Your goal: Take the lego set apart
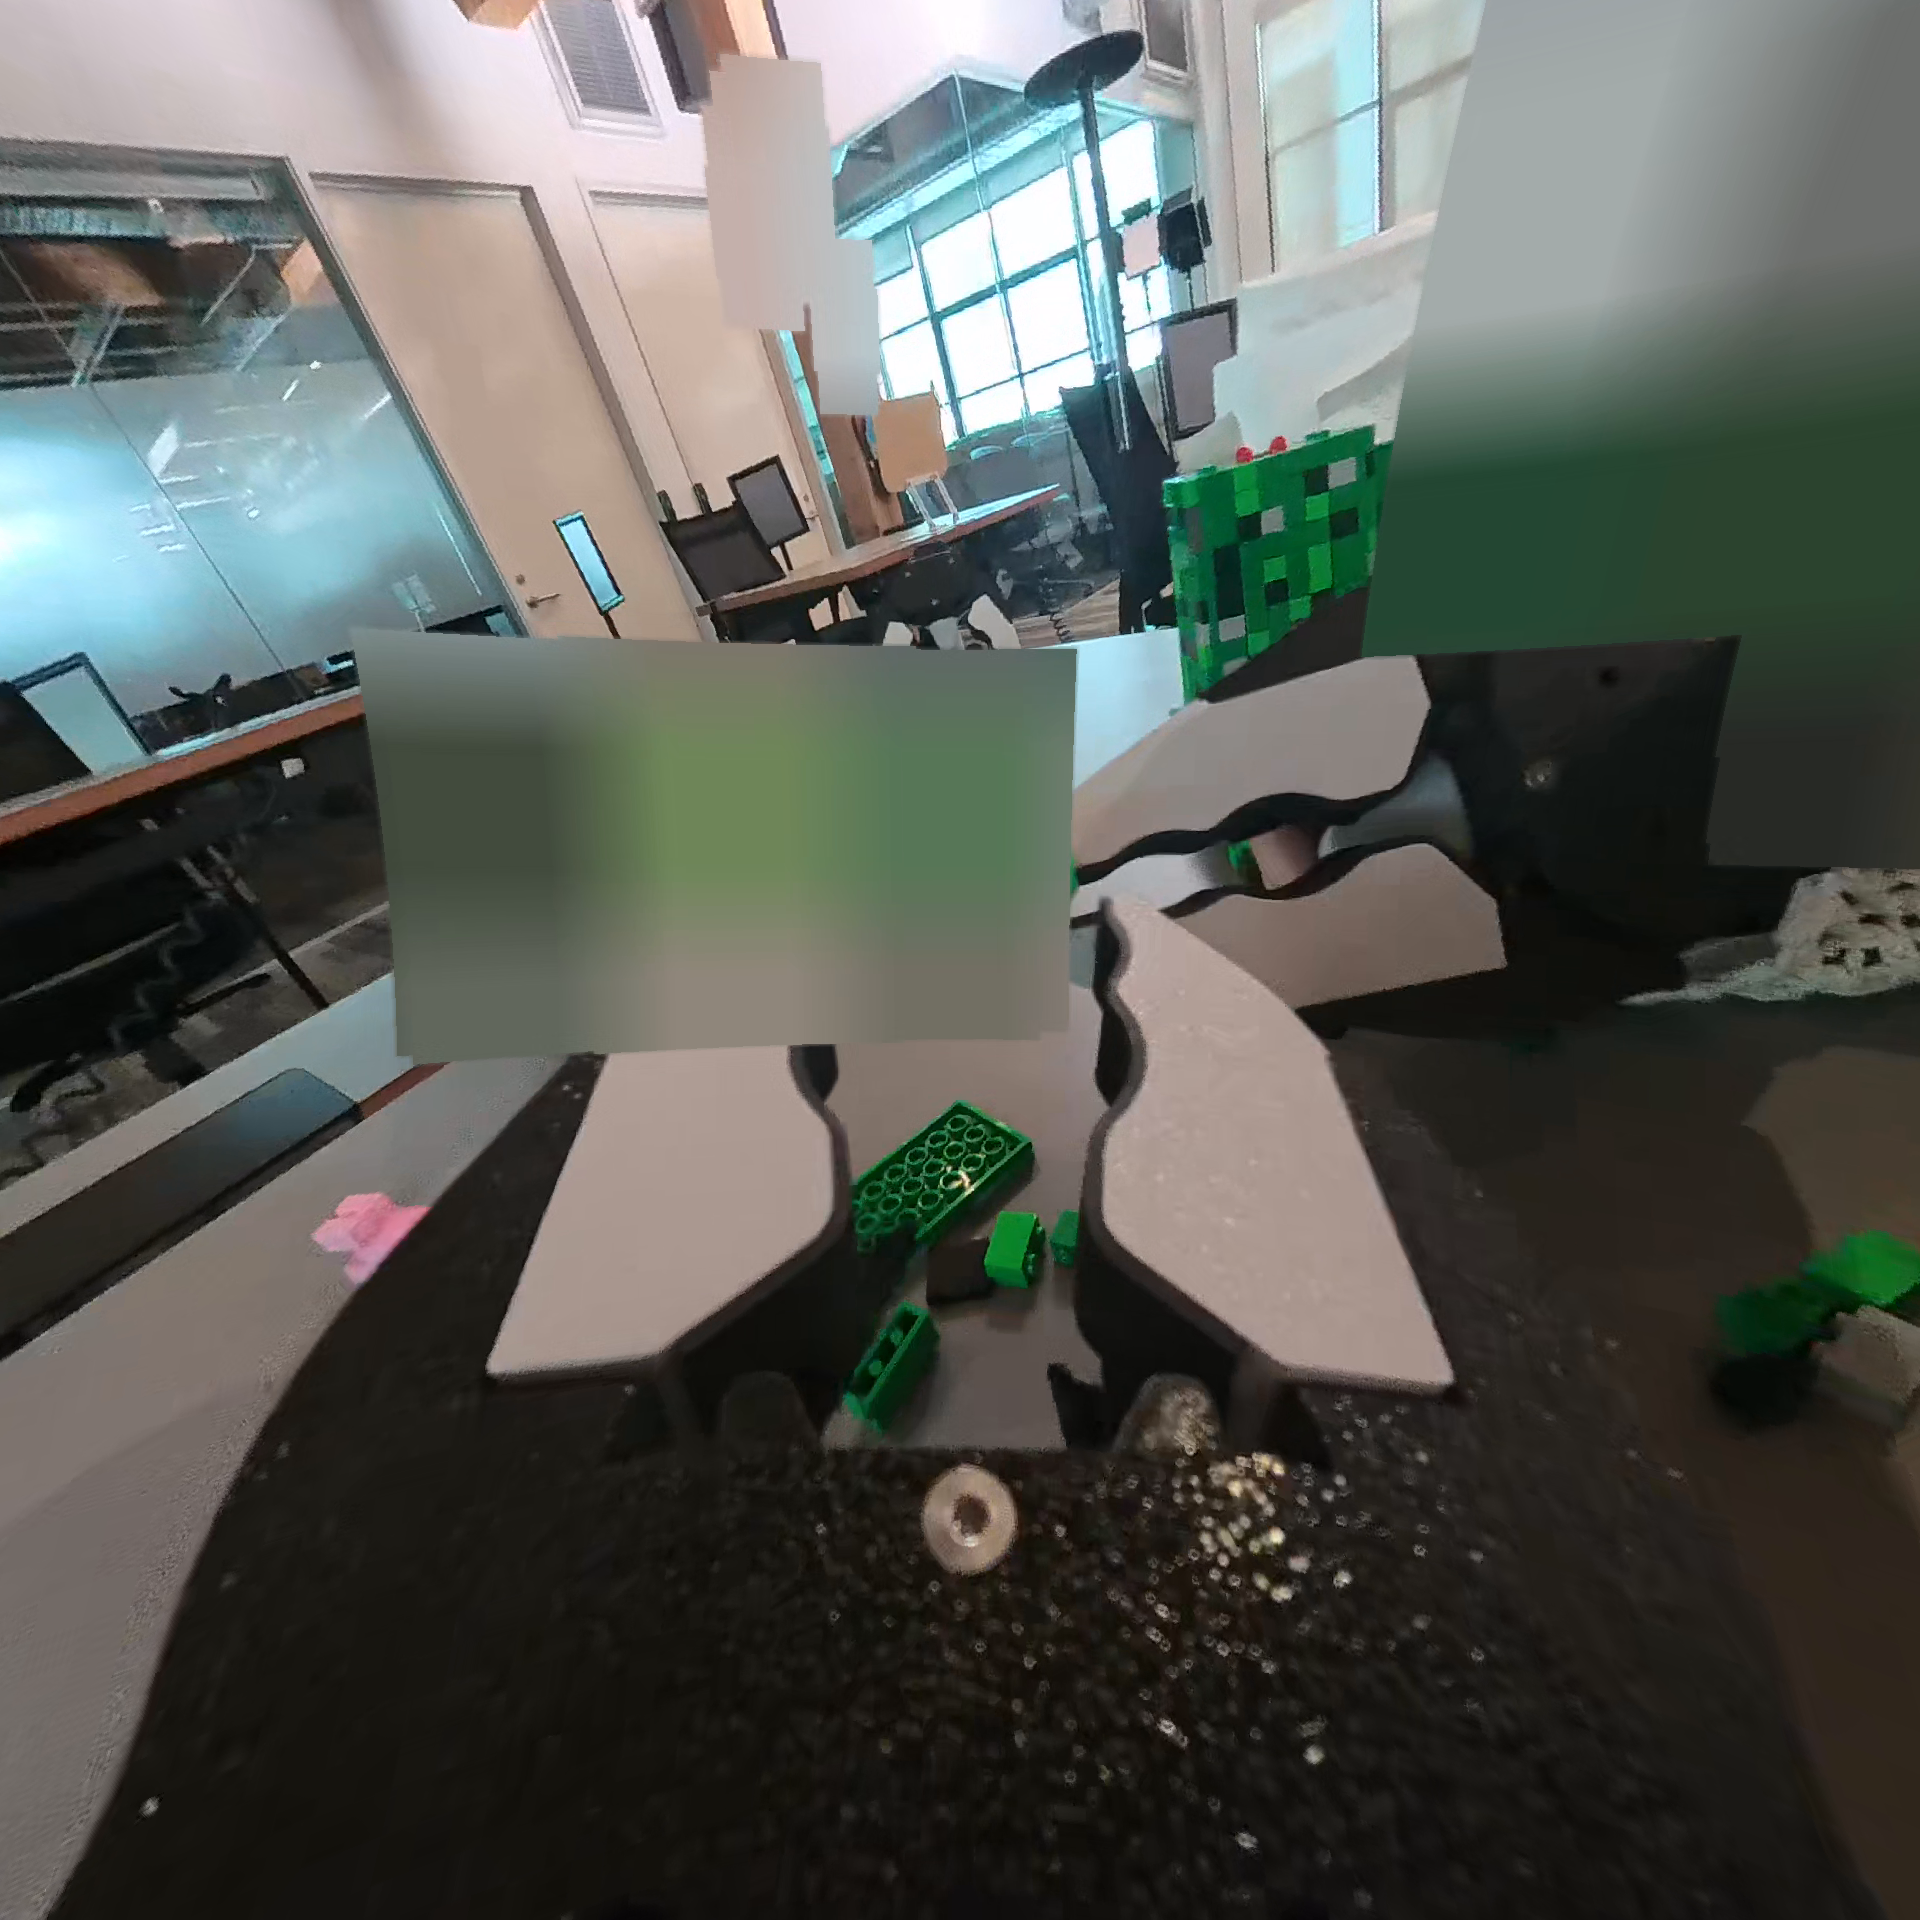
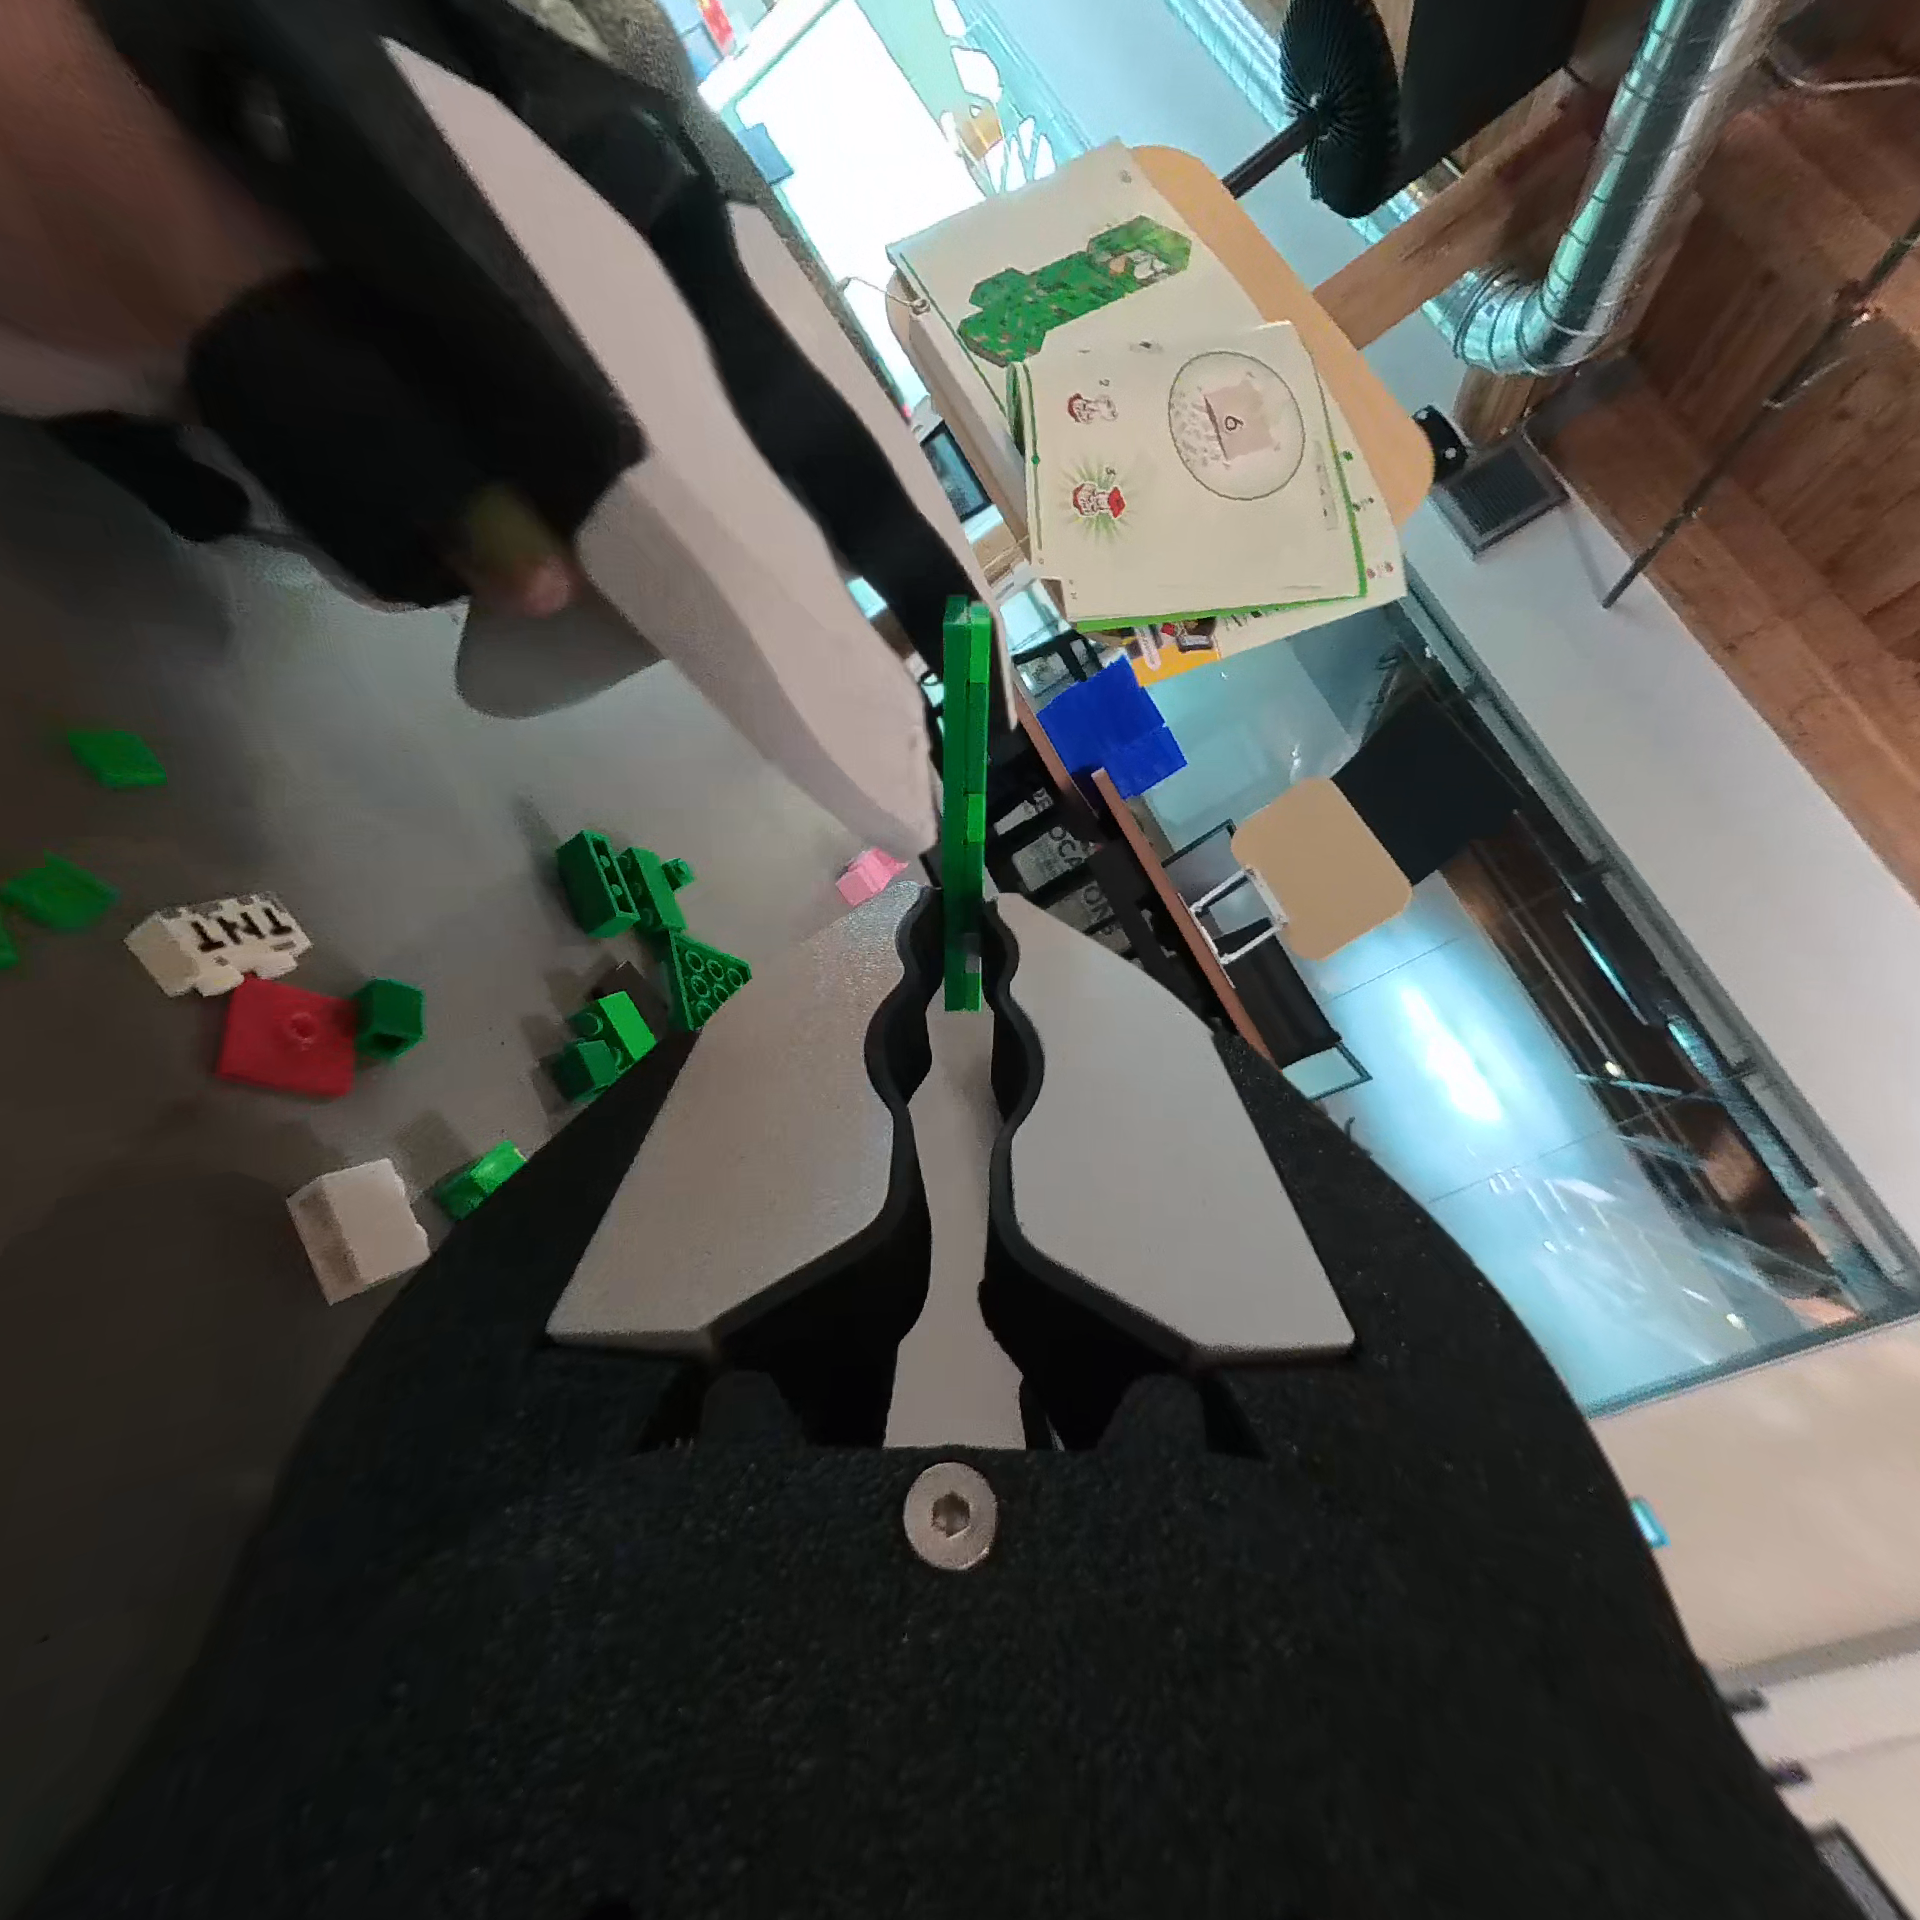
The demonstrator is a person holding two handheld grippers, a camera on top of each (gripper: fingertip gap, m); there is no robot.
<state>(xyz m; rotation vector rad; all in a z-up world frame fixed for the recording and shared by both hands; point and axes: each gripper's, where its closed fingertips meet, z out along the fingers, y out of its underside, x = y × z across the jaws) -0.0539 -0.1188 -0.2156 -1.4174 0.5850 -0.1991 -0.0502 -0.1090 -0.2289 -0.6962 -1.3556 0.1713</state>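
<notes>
Between the right fingers (image 2: 1060,1039): green plate (image 2: 966,790).

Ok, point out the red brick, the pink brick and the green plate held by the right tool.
red brick (image 2: 288,1039), right wrist view, its top face.
pink brick (image 2: 868,875), right wrist view, its middle.
green plate (image 2: 965,790), right wrist view, its thin edge above the fingertips.

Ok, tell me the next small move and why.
Probably close the left gripper on the free end of the green plate stack: the right gripper pinches only its lower end, and the left one's fingers are open and empty.
</notes>
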